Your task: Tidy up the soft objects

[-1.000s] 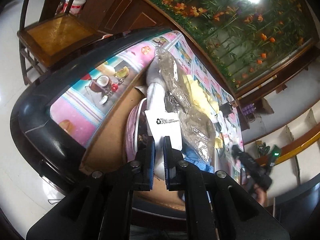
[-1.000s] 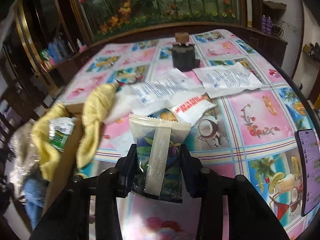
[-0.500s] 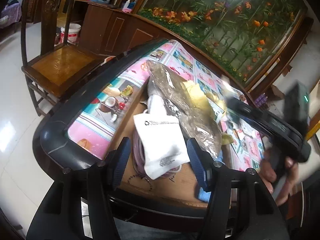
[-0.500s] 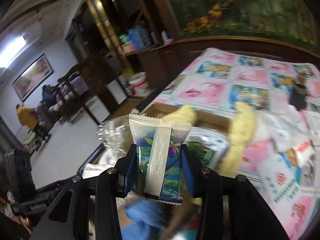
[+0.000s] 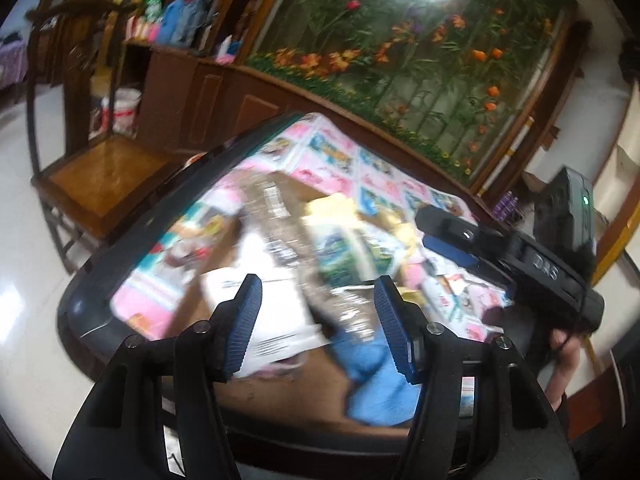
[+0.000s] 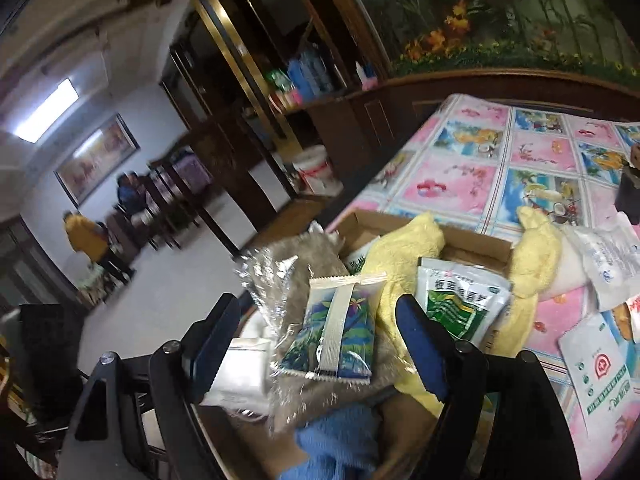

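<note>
Already the cardboard box (image 6: pixel 476 240) at the counter's (image 6: pixel 460 168) edge holds a good pile. Going left to right in the right wrist view: a white packet (image 6: pixel 244 364) lies at the near left, then a grey cloth in clear wrap (image 6: pixel 288 264), then the blue-and-green sachet (image 6: pixel 336 332) resting loose on top of that wrap. The right gripper (image 6: pixel 316 340) frames the sachet, its jaws opening, and neither pad touches it, so the sachet looks released into the box. Next come a yellow towel (image 6: pixel 404 256) draped over the box wall, a green-printed pouch (image 6: pixel 460 304) leaning inside, and a blue cloth (image 6: pixel 340 440) at the near bottom.

Further right, several white packets (image 6: pixel 608 264) lie out on the counter, so I judge the sorting well begun but unfinished.

In the blurred left wrist view, the left gripper (image 5: pixel 320 320) hangs above the box with its jaws spread and nothing between the pads; the white packet (image 5: pixel 276 320) lies below it, let go.
</note>
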The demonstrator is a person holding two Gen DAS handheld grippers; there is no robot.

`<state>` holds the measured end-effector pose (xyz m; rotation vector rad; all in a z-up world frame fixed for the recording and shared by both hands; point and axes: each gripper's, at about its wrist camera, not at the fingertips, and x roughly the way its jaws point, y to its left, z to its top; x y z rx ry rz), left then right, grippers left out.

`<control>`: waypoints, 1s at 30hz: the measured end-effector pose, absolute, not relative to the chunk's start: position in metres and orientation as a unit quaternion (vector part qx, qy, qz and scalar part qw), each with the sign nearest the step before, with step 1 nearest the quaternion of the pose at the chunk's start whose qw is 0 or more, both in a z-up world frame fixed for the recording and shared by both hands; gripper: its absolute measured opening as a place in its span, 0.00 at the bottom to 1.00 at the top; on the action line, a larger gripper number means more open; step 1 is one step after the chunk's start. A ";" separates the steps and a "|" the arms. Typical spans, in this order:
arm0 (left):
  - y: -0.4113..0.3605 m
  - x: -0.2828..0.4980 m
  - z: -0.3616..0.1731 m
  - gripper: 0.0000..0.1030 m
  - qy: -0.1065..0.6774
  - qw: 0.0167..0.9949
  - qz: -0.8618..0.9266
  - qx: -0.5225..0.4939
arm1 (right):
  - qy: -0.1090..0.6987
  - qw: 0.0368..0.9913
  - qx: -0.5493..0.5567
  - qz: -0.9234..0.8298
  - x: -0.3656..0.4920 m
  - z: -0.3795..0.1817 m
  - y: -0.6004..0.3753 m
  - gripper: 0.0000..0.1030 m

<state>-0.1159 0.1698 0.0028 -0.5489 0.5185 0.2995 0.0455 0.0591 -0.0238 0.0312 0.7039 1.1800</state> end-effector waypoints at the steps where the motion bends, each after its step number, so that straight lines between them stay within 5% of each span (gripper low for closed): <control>1: 0.164 -0.111 0.006 0.57 0.252 0.922 0.137 -0.259 | 0.321 0.776 0.025 0.542 0.048 -0.023 0.047 0.78; 12: 0.071 0.004 0.016 0.57 0.349 0.912 0.007 -0.216 | 0.378 0.827 0.097 0.405 0.130 -0.063 -0.102 0.78; 22: 0.046 0.142 -0.047 0.57 0.484 0.835 0.006 -0.261 | 0.420 0.829 0.108 0.353 0.247 -0.058 -0.120 0.77; 26: 0.053 0.162 -0.071 0.57 0.510 0.812 0.044 -0.282 | 0.436 0.823 0.088 0.352 0.255 -0.078 -0.113 0.62; 30: 0.054 0.174 -0.078 0.57 0.503 0.805 0.054 -0.309 | 0.461 0.805 0.050 0.370 0.244 -0.094 -0.104 0.37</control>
